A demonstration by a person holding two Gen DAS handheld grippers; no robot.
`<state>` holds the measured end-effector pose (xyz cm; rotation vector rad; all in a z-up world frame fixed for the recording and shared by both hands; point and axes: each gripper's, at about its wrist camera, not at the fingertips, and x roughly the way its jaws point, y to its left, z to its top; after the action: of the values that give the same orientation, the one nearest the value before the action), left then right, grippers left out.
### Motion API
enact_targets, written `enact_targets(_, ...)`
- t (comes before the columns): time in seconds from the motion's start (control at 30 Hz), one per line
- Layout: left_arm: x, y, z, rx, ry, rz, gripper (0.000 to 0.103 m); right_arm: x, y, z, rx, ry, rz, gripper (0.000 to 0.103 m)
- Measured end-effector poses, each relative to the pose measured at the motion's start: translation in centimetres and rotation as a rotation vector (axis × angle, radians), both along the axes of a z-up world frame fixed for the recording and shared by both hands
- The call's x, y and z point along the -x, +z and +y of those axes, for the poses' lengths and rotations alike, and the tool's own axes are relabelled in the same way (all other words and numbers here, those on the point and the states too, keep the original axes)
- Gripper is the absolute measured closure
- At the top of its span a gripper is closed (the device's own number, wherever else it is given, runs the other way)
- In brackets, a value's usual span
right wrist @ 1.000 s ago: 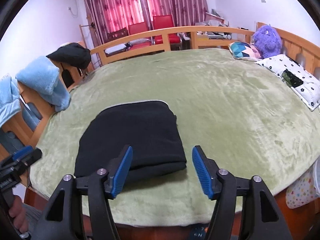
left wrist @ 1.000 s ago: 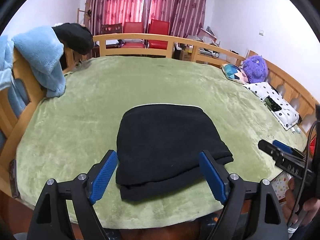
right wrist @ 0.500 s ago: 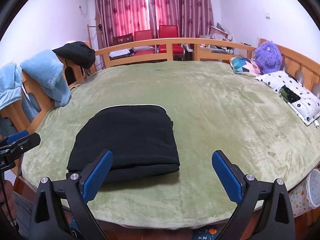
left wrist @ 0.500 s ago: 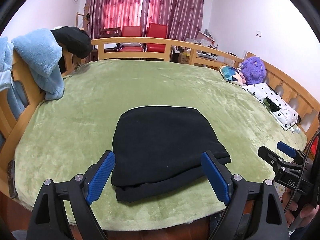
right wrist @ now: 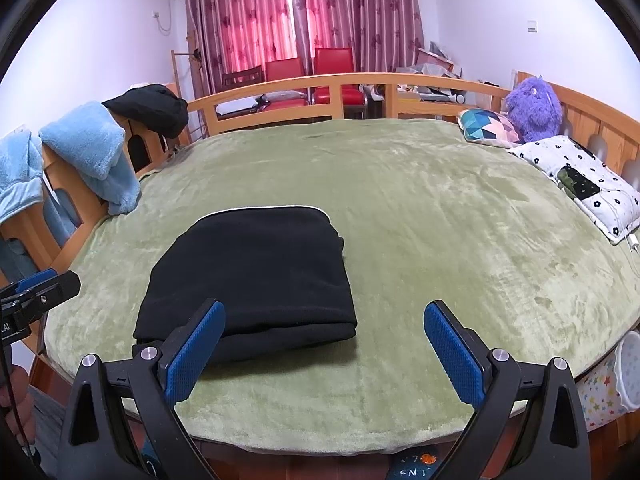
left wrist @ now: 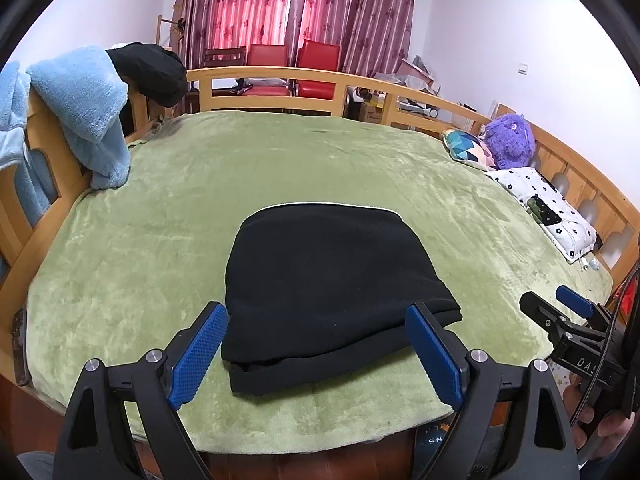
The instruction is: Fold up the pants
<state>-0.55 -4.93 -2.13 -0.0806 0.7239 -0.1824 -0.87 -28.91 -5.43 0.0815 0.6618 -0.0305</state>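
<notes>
The black pants (left wrist: 324,280) lie folded into a compact stack on the green blanket (left wrist: 160,216), near the bed's front edge. They also show in the right wrist view (right wrist: 256,276). My left gripper (left wrist: 316,354) is open and empty, held just in front of the stack's near edge. My right gripper (right wrist: 322,356) is open and empty, held in front of the stack's right corner. The right gripper also shows at the right edge of the left wrist view (left wrist: 568,320).
A wooden rail (left wrist: 280,84) rings the bed. Blue fleece garments (left wrist: 84,104) and a dark garment (left wrist: 148,72) hang over the left rail. A patterned cushion (left wrist: 468,150), a purple plush toy (left wrist: 512,140) and a dotted pillow (left wrist: 552,208) lie at the right.
Both grippers have pulled back from the folded pants toward the bed's front edge. The right gripper's jaws have opened wider. The pants have not moved.
</notes>
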Motion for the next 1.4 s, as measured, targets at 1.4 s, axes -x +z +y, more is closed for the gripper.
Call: enact_targets(1.4,0.95,0.26,-0.18,0.009,0.003,-0.002,0.012,0.05,0.07,0.39,-0.011,-0.017,-0.009,0.005)
